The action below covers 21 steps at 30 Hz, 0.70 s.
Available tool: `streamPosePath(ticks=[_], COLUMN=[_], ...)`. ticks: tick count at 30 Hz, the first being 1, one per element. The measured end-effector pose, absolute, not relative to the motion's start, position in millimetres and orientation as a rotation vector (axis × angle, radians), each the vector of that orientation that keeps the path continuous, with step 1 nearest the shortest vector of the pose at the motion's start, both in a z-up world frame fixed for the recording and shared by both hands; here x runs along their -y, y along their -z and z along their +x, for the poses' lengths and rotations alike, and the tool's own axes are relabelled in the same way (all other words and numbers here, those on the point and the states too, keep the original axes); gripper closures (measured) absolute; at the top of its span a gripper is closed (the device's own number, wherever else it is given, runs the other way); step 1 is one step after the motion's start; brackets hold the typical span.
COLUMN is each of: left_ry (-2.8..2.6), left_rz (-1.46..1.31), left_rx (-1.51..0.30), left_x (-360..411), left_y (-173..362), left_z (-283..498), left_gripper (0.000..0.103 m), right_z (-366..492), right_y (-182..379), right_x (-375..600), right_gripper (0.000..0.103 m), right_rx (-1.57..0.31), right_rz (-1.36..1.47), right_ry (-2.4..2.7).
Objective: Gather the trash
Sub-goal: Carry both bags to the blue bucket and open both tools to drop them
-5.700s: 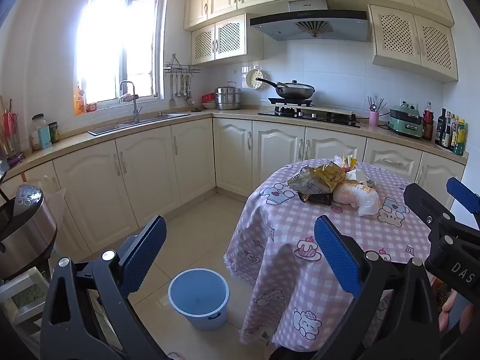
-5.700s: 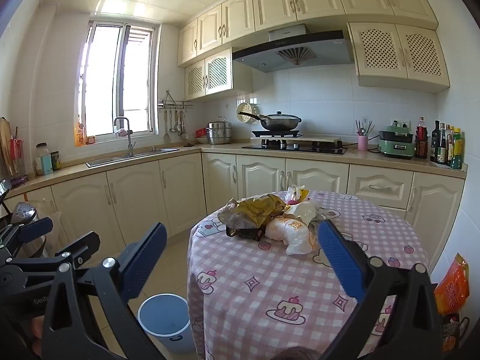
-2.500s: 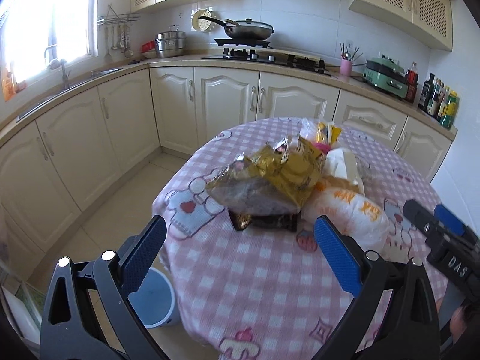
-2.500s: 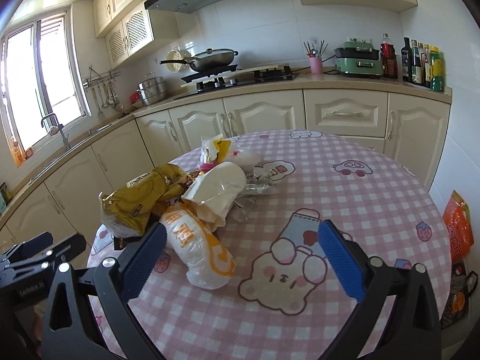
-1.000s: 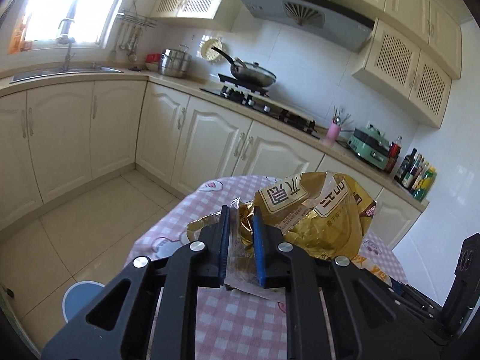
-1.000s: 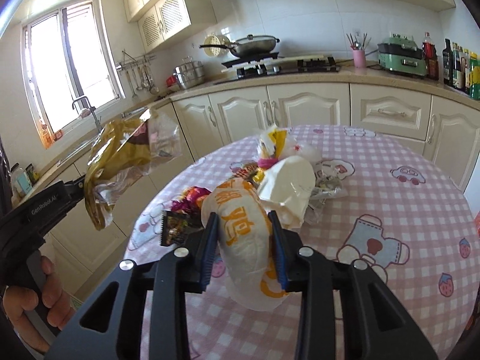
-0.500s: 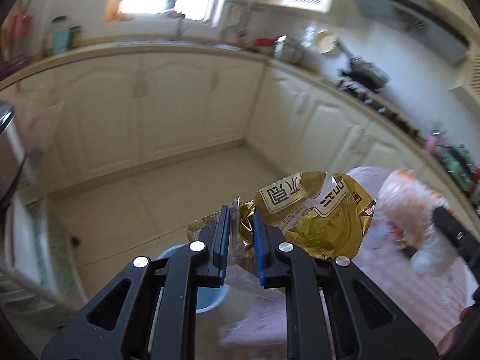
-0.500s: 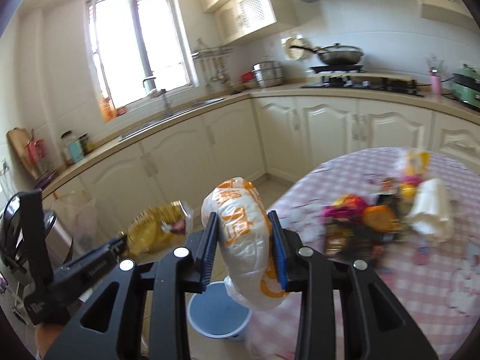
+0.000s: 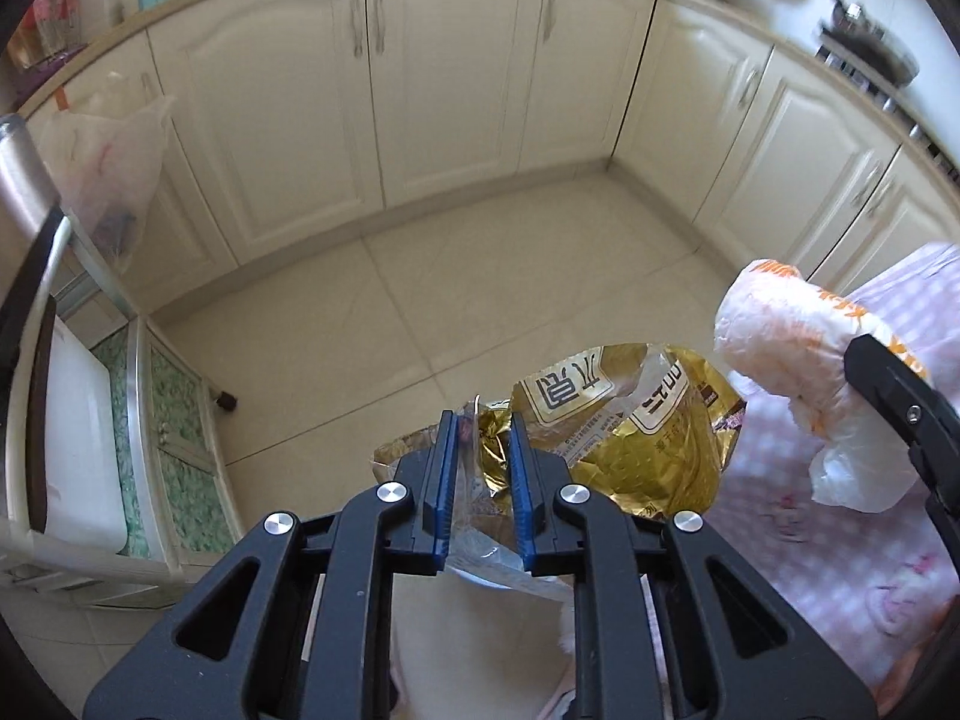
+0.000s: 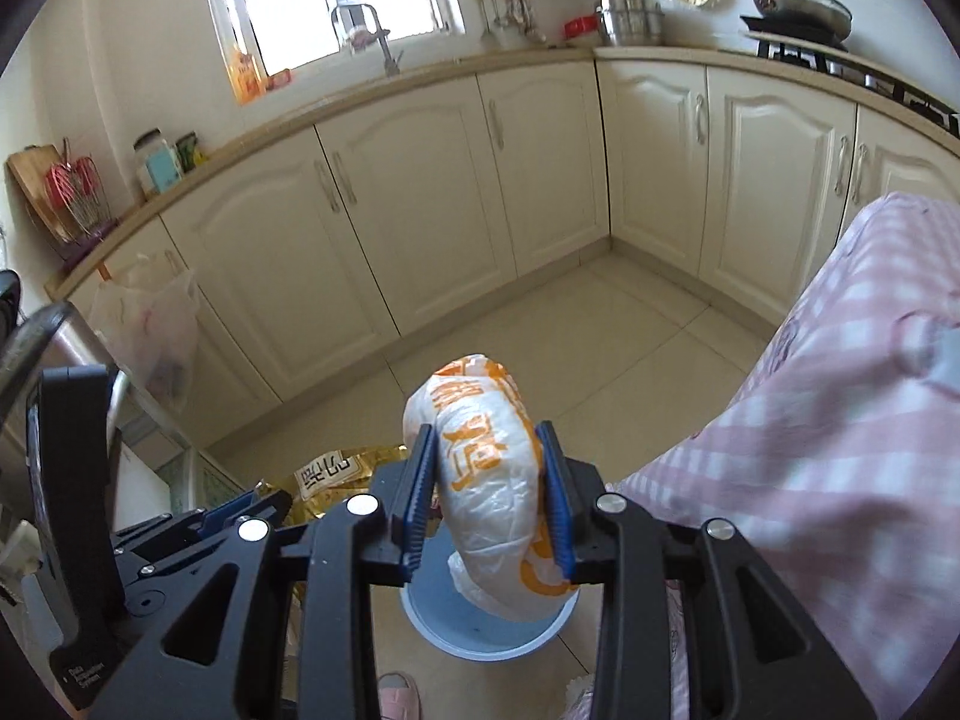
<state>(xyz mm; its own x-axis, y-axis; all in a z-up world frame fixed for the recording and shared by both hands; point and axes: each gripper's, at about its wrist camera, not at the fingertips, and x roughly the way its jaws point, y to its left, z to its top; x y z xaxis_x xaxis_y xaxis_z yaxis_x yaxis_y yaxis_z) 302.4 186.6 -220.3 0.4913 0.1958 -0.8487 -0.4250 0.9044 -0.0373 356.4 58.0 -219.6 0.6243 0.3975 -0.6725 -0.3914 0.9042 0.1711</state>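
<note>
left gripper (image 9: 480, 468) pinches a crinkly gold bag (image 9: 624, 426) by its edge; right gripper (image 10: 487, 486) squeezes a soft, light white bag (image 10: 486, 480), bin (image 10: 489, 630) at six o'clock below.

Home kitchen — cabinets (image 10: 420, 192), stove (image 10: 840, 69)

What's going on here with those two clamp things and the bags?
A person is clearing trash with a handheld gripper in each hand. The left gripper is clamped on a crumpled gold snack bag; the right gripper squeezes a white and orange plastic bag. The white bag hangs above a blue bin on the floor beside the pink checked table.
</note>
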Motion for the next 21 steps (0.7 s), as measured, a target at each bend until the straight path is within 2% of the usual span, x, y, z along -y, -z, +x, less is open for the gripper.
streamPosePath(ticks=[3, 5, 10, 21], left_ry=[-0.389, -0.37, -0.366, -0.375], left_rz=[-0.263, -0.287, -0.321, -0.37], left_rx=[-1.04, -1.059, -1.053, -1.015], left_x=[-194.6, -196.4, -208.3, -216.1], left_y=[247.0, 257.1, 267.3, 257.0], left_z=[303.8, 312.1, 317.8, 306.7], left_gripper=[0.083, 0.072, 0.055, 0.05], right_z=[370.0, 374.9, 384.7, 386.4], right_y=[242.8, 254.5, 273.3, 288.5], right_x=[-62.6, -61.5, -63.4, -73.9], right_gripper=[0.071, 0.071, 0.071, 0.068], right_rx=[-0.805, -0.814, -0.835, -0.867], right_rz=[0.003, 0.005, -0.003, -0.013], right_ry=[-0.445, -0.444, -0.446, -0.466])
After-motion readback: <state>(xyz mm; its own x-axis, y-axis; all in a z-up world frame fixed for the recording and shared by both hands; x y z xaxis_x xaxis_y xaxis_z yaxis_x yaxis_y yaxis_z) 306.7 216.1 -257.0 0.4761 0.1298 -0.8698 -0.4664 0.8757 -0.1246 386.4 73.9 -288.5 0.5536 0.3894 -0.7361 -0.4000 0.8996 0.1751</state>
